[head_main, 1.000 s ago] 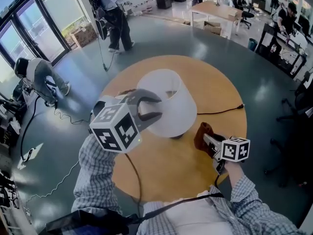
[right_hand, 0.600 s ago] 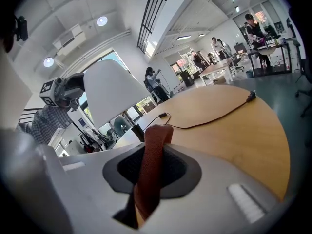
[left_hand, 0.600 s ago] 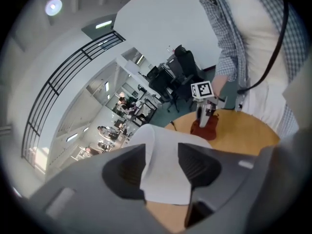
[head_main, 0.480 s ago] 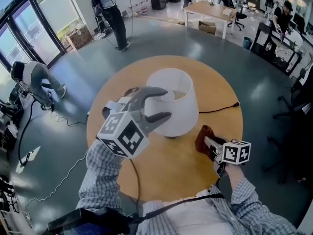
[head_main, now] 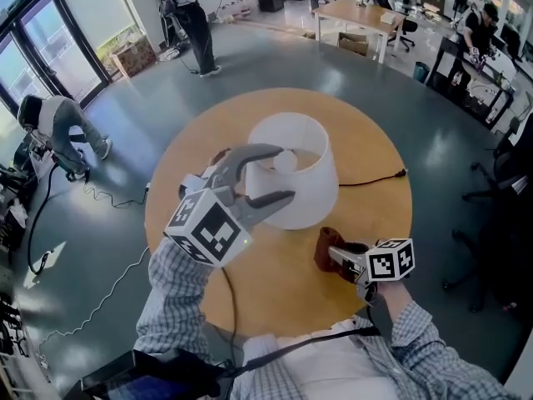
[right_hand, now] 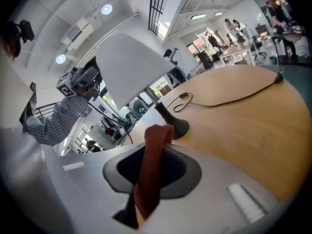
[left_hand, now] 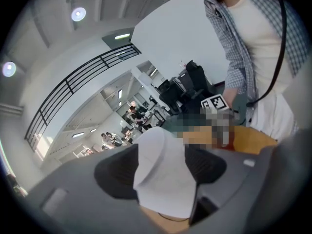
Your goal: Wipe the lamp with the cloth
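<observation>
Opening, downtilted left tongs (head_main: 284, 172) straddle lampshade (head_main: 315, 186).

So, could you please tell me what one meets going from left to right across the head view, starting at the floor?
crouching person → left cube → lamp → cloth → right cube

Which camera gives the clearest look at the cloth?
The right gripper view: the cloth stands large and sharp, pinched in the right tool. The head view shows only a small reddish wad; the left gripper view hardly shows it.
</observation>
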